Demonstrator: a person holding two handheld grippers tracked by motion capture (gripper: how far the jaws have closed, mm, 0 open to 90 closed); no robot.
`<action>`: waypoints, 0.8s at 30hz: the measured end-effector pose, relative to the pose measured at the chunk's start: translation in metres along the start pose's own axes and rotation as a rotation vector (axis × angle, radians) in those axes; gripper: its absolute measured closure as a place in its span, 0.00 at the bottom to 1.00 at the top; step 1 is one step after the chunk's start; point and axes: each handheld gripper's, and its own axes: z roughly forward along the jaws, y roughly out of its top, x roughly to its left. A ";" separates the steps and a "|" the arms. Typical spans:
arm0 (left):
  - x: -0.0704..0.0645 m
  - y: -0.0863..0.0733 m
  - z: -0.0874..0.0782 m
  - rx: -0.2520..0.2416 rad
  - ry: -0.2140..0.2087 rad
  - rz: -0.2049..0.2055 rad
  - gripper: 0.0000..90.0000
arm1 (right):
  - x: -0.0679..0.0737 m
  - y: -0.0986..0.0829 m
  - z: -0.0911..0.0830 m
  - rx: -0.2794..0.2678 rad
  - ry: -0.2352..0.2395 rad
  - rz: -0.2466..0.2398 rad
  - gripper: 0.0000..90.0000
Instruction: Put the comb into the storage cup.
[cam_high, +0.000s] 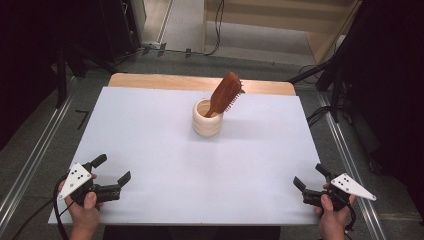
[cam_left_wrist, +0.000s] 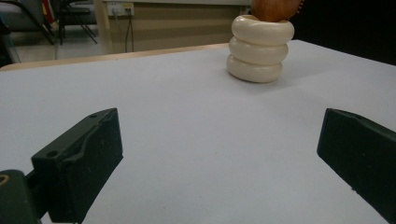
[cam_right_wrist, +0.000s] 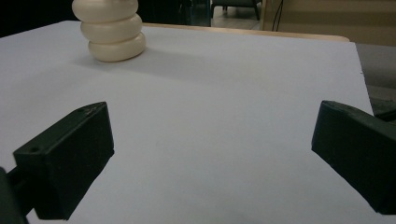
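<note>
A cream ribbed cup (cam_high: 207, 118) stands near the middle back of the white table (cam_high: 165, 150). A reddish wooden hairbrush (cam_high: 225, 93) leans out of it, handle down, bristles facing right. My left gripper (cam_high: 113, 168) rests at the front left corner, open and empty. My right gripper (cam_high: 310, 175) sits at the front right corner, also open and empty. In the left gripper view the cup (cam_left_wrist: 259, 49) is far ahead to the right, with the brush (cam_left_wrist: 275, 9) poking out at the top edge. In the right gripper view the cup (cam_right_wrist: 113, 31) is far ahead to the left.
A wooden strip (cam_high: 200, 82) runs along the table's far edge. Cables and dark stands lie on the floor behind and to the right. Metal rails (cam_high: 30, 160) flank both sides of the table.
</note>
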 end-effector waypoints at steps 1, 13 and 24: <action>0.000 0.000 0.000 -0.001 0.001 -0.001 0.01 | 0.000 0.000 0.000 -0.001 0.006 0.001 0.00; -0.001 0.000 0.000 0.012 0.008 0.003 0.01 | 0.002 -0.002 -0.001 -0.005 -0.012 -0.014 0.00; -0.002 0.000 0.002 0.007 0.003 0.015 0.01 | 0.005 -0.001 0.004 0.022 0.003 -0.054 0.00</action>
